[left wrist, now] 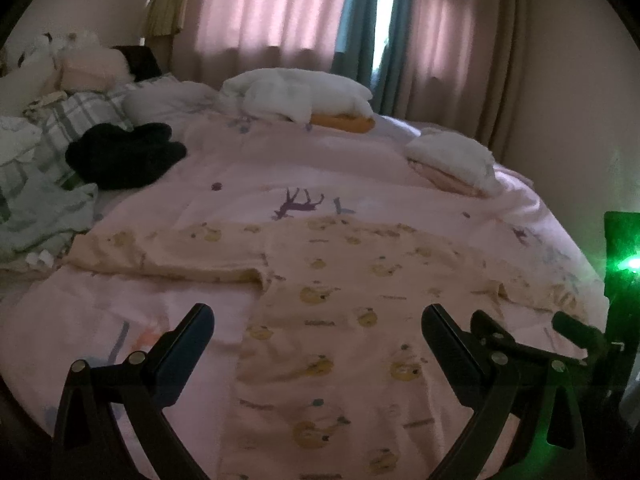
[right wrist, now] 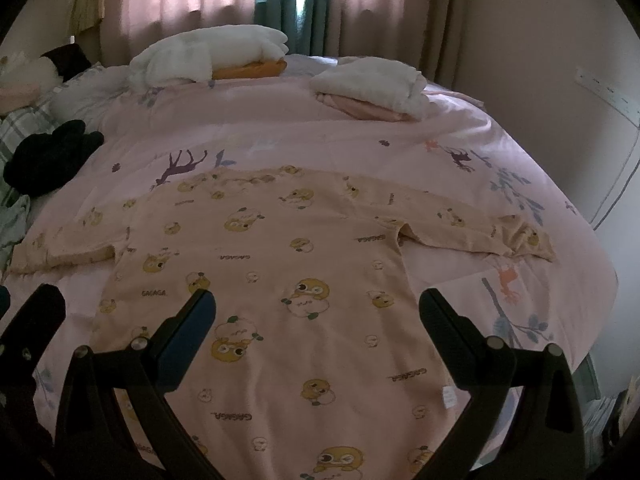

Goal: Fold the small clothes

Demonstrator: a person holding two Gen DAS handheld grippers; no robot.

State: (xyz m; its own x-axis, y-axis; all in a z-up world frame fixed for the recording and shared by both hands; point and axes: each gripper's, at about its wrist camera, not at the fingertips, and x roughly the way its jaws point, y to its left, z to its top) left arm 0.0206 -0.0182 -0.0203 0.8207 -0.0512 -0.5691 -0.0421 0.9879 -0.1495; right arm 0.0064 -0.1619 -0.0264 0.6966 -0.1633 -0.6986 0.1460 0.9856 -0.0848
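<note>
A small pale-pink long-sleeved shirt with yellow chick prints lies flat on the pink bed cover, sleeves spread left and right; it also shows in the right wrist view. My left gripper is open and empty, hovering over the shirt's lower body. My right gripper is open and empty, over the shirt's lower body. The right gripper's fingers show at the right edge of the left wrist view. The left gripper's finger shows at the left edge of the right wrist view.
Folded stacks sit at the far side: white on orange and white on pink. A black garment and a plaid and pale green clothes heap lie at the left. Curtains hang behind; a wall stands at the right.
</note>
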